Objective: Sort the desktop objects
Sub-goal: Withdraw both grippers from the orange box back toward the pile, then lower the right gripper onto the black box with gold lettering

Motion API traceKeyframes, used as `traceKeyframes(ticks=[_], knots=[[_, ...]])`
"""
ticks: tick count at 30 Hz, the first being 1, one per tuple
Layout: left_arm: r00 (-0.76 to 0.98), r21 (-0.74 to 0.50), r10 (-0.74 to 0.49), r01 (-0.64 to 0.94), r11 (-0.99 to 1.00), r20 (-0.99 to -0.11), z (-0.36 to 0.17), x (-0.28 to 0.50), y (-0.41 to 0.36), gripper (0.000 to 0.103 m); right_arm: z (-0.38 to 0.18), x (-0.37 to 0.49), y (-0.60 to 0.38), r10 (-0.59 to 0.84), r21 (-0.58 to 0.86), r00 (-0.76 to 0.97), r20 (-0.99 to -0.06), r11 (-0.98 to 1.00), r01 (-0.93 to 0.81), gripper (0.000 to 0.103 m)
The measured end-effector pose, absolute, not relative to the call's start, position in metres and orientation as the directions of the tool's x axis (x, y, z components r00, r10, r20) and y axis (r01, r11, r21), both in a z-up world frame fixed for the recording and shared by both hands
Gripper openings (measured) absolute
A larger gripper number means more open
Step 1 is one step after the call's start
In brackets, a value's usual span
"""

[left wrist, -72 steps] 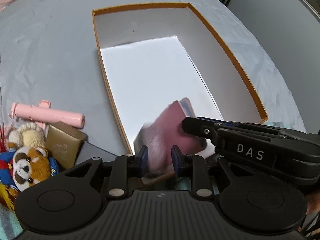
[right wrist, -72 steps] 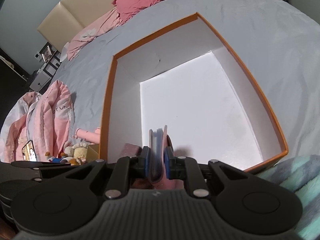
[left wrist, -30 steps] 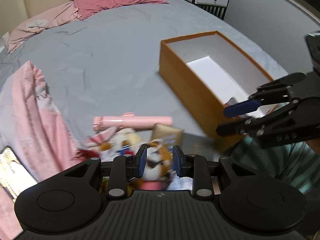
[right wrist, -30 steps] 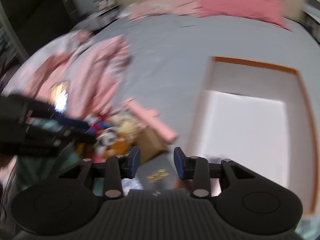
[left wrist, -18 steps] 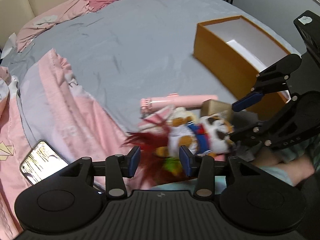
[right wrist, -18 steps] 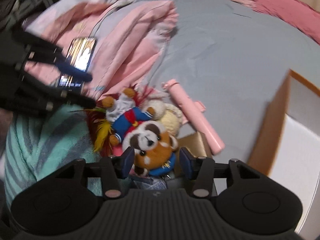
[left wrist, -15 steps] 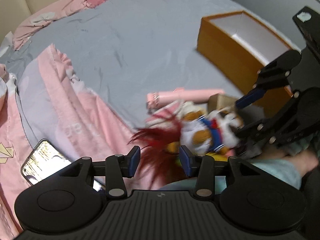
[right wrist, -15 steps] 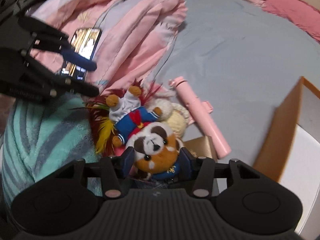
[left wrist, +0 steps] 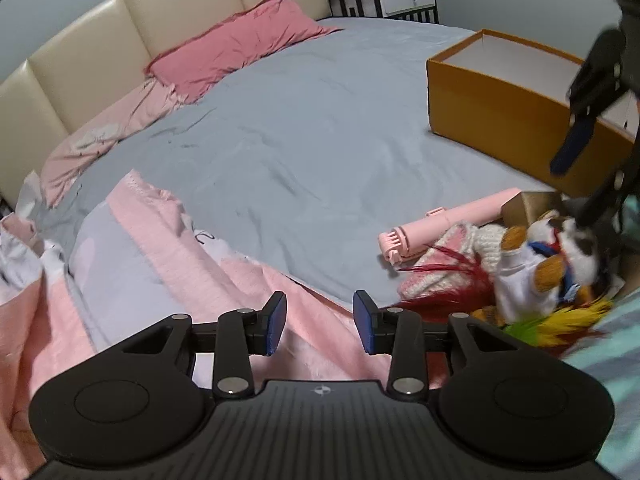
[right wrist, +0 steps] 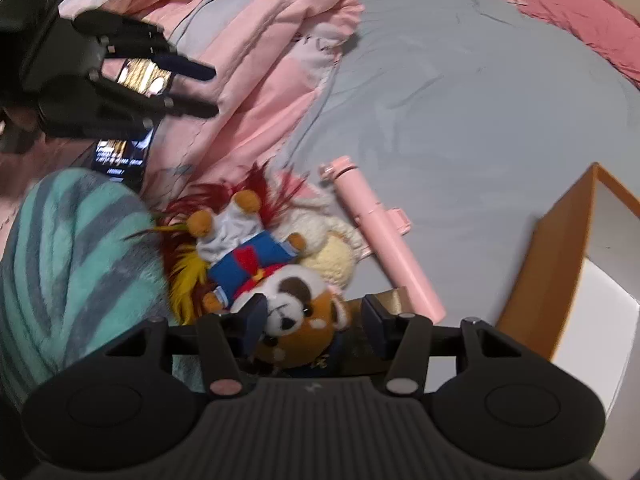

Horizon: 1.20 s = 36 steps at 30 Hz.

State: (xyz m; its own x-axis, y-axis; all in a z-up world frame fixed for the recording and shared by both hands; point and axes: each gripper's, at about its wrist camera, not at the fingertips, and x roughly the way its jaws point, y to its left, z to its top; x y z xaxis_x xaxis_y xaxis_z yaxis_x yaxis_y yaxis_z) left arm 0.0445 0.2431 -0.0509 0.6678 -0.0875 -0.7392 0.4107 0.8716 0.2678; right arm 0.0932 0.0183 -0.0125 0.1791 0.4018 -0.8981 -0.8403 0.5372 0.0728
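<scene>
A red panda plush [right wrist: 300, 320] in a blue outfit lies on a heap with a cream plush [right wrist: 332, 256], red and yellow feathers [left wrist: 452, 276], a pink stick [right wrist: 384, 248] and a small gold box [left wrist: 528, 204]. My right gripper [right wrist: 312, 310] points down over the heap. Its jaws are opening and straddle the panda's head without pressing on it. My left gripper [left wrist: 318, 320] hovers over a pink garment [left wrist: 160, 240] to the left of the heap. Its jaws are closing with nothing between them. An orange box [left wrist: 500, 120] with a white inside stands to the right.
A lit phone [right wrist: 124, 152] lies on the pink garment beneath the left gripper [right wrist: 208, 90]. A teal striped sleeve [right wrist: 72, 260] borders the heap. Grey bedsheet [left wrist: 320, 128] stretches to a pink pillow [left wrist: 240, 48] and the headboard.
Both grippers have left the orange box and swung left. The right one has come down over the panda and widened. The left one has moved on past the heap to the pink garment.
</scene>
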Motion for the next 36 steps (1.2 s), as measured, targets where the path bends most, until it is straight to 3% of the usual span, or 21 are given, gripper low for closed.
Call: traceKeyframes(ticks=[6,11,14,20,28,36], knots=[[0.676,0.291,-0.067,0.401,0.869,-0.734,-0.073,0.046,0.249,0.042,-0.016,0.115,0.013,0.358,0.029,0.241,-0.902,0.607,-0.794,0.055],[0.73,0.312,-0.065,0.369,0.875,-0.68,-0.056,0.046,0.25,0.043,-0.023,0.133,0.008,0.294,-0.025,0.266,-0.918,0.627,-0.779,0.055],[0.739,0.291,-0.116,0.398,0.87,-0.664,-0.042,0.05,0.243,0.049,-0.031,0.138,0.006,0.252,-0.049,0.256,-0.933,0.617,-0.785,0.054],[0.665,0.225,-0.243,0.536,0.814,-0.706,-0.034,0.065,0.217,0.05,-0.049,0.137,0.011,0.215,-0.007,0.132,-0.968,0.5,-0.866,0.052],[0.576,0.175,-0.207,0.536,0.826,-0.791,-0.051,0.054,0.239,0.05,-0.056,0.14,0.014,0.213,-0.009,0.122,-0.969,0.467,-0.884,0.052],[0.575,0.211,-0.156,0.519,0.828,-0.803,-0.078,0.045,0.245,0.05,-0.059,0.139,0.007,0.218,-0.012,0.14,-0.966,0.502,-0.865,0.052]])
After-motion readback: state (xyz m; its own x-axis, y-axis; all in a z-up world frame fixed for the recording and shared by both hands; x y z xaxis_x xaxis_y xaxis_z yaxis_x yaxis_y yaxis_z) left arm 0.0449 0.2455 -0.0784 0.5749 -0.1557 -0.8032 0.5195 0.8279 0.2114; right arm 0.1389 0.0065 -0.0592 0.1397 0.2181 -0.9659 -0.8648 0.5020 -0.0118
